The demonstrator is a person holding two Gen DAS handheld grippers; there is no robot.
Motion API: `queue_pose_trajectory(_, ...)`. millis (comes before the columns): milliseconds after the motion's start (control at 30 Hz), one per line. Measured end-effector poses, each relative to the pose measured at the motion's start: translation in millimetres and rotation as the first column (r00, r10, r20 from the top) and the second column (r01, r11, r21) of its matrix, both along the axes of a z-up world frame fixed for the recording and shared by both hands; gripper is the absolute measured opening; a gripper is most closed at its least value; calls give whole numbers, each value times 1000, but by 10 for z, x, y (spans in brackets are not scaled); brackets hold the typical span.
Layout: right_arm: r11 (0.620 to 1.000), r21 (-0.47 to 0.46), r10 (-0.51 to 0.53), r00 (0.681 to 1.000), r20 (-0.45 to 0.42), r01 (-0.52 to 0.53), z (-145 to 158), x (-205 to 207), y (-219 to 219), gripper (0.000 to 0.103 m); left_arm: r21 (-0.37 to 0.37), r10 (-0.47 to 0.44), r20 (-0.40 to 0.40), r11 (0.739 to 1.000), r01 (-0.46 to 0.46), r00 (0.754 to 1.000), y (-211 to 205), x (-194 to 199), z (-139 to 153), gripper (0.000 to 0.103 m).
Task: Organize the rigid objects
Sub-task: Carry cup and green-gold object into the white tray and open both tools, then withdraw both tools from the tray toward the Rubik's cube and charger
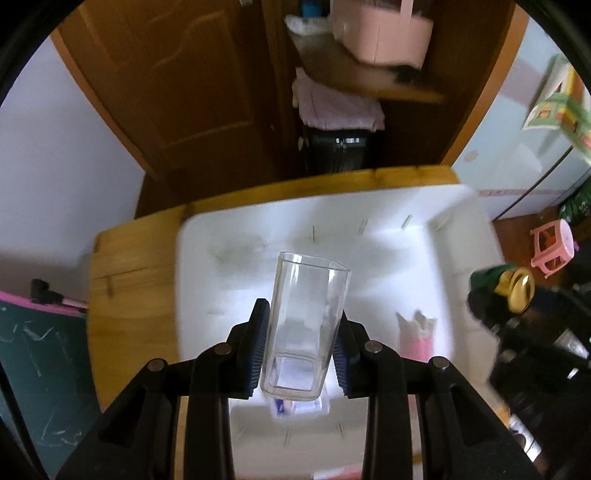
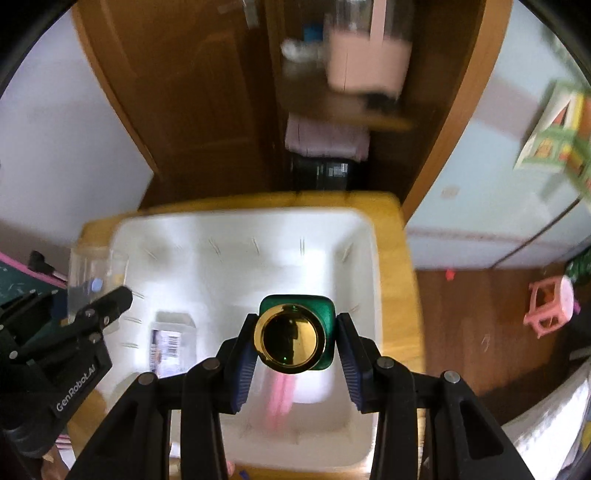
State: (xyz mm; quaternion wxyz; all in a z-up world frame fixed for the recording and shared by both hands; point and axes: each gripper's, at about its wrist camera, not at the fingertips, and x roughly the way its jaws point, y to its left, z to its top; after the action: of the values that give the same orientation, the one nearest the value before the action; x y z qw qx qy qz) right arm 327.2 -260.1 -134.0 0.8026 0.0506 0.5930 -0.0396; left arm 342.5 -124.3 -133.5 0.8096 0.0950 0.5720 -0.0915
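Note:
My left gripper (image 1: pixel 300 345) is shut on a clear square glass (image 1: pixel 306 325), held upright above a white plastic bin (image 1: pixel 207 266). My right gripper (image 2: pixel 294 350) is shut on a green bottle with a gold cap (image 2: pixel 293 338), held above the same bin (image 2: pixel 369 258). The bottle also shows at the right in the left wrist view (image 1: pixel 511 290). The left gripper with the glass (image 2: pixel 94 275) shows at the left edge of the right wrist view. In the bin lie a clear packet with a barcode (image 2: pixel 171 343) and a pink item (image 2: pixel 282 393).
The bin sits on a wooden table (image 1: pixel 122 280). Behind it are a brown door (image 1: pixel 177 85) and shelves with a pink container (image 1: pixel 384 33). A pink stool (image 1: pixel 552 247) stands on the floor at the right. A green board (image 1: pixel 37 369) is at the left.

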Motion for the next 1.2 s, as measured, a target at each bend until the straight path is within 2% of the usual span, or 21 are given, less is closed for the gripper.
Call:
queue_pose_trajectory(100,1000,-3,-10,998,-62,10,-389,124,43,41,6,-1,-49,1000,1,999,-62,162,-305,34)
queue_pose_trajectory(267,1000,-15,-9,995,-104,8,-705,217,122,41,14,-3,-109,1000,5,994,-95,305,-691,35)
queue_pose_trajectory(367,1000,-23,-10,992,-125,7,-836,262,149,42,19,-11,-130,1000,13,991,-112,334,-825,35)
queue_pose_trajectory(533,1000,-11,-28,988,-153,27,-933,280,132,42,2,-8,-155,1000,9,988,-103,353,-874,36)
queue_pose_trajectory(600,999,-2,-32,987,-156,32,-943,273,113,48,-7,-6,-151,1000,5,989,-87,338,-851,36)
queue_pose_trajectory(667,999,-7,-33,990,-135,32,-896,258,101,57,-1,4,-137,1000,-4,991,-64,327,-805,45)
queue_pose_trajectory(700,999,-19,-34,992,-121,31,-852,239,100,58,0,11,-130,1000,-11,991,-50,314,-770,48)
queue_pose_trajectory(867,1000,-7,-29,996,-81,29,-631,95,43,58,-14,23,-128,1000,-25,991,46,224,-571,76)
queue_pose_trajectory(1200,999,49,23,999,28,-24,60,-456,123,58,-25,-6,-29,1000,6,1000,147,-342,164,78)
